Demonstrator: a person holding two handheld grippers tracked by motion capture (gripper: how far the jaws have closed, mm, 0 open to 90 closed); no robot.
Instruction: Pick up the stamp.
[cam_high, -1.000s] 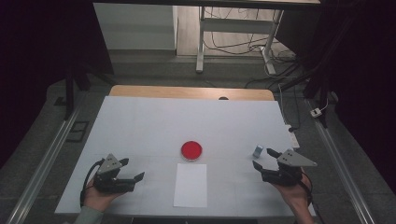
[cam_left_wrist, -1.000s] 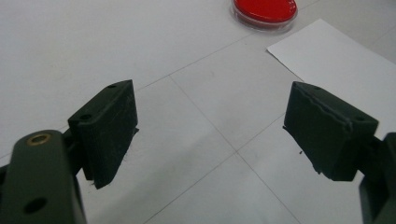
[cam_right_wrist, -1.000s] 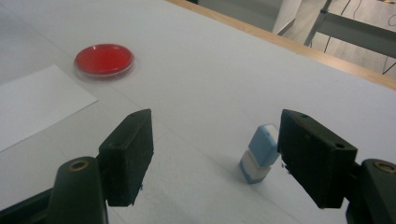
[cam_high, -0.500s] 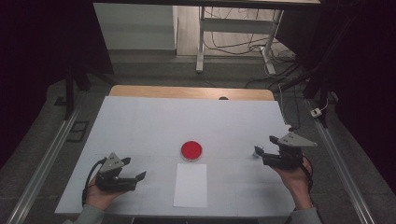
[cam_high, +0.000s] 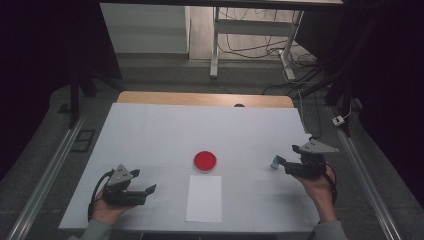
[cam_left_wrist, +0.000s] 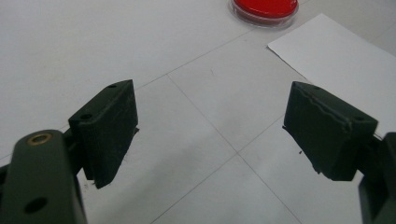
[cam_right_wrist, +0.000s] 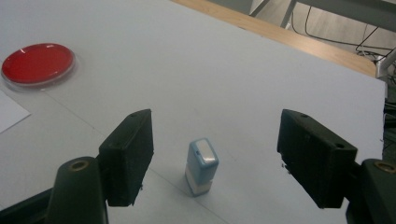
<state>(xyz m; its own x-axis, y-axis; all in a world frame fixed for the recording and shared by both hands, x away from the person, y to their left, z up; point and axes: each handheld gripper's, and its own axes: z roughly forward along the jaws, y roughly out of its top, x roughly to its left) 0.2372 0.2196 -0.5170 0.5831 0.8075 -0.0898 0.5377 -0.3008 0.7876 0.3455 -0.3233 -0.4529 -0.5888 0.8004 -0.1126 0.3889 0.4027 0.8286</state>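
left claw (cam_high: 150, 190) spread wide and empty, low over the near left of the table (cam_high: 150, 130), beside the white paper sheet (cam_high: 204, 198). right claw (cam_high: 280, 165) also wide apart, aimed at the small blue-and-white stamp (cam_right_wrist: 201, 166) standing upright between its jaws, untouched. farther in, red ink pad dish (cam_high: 205, 161) just beyond the sheet.

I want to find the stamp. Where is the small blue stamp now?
The small blue stamp stands upright on the table's right side, between the right tool's open jaws.
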